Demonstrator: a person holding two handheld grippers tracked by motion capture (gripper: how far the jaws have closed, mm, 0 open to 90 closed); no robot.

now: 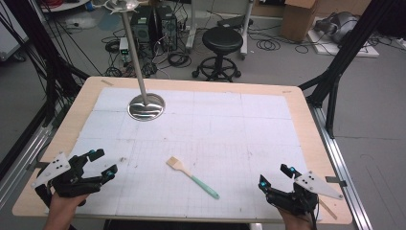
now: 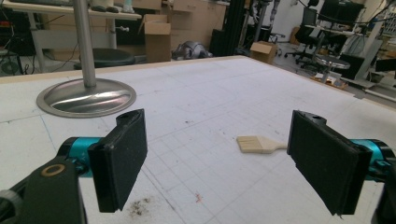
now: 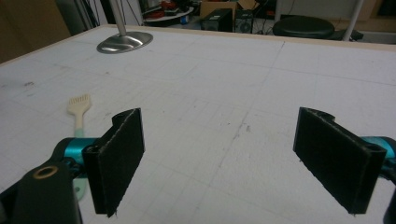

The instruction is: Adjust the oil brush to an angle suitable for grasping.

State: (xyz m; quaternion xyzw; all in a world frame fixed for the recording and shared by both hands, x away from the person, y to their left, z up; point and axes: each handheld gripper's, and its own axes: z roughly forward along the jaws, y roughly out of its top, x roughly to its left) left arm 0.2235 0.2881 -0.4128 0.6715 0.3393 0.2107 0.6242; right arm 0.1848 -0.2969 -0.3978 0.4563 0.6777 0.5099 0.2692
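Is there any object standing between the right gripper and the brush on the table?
No, nothing visible does. The brush lies alone on the white mat, and the open right gripper has bare mat between it and the handle. The metal stand is far behind.

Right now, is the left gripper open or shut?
Open. In the left gripper view, the left gripper has its two black pads far apart with bare table between them; the brush lies beyond, untouched.

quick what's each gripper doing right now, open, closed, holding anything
Left gripper: open, holding nothing, jaws wide apart above the table.
Right gripper: open, holding nothing; the brush lies untouched between the two.
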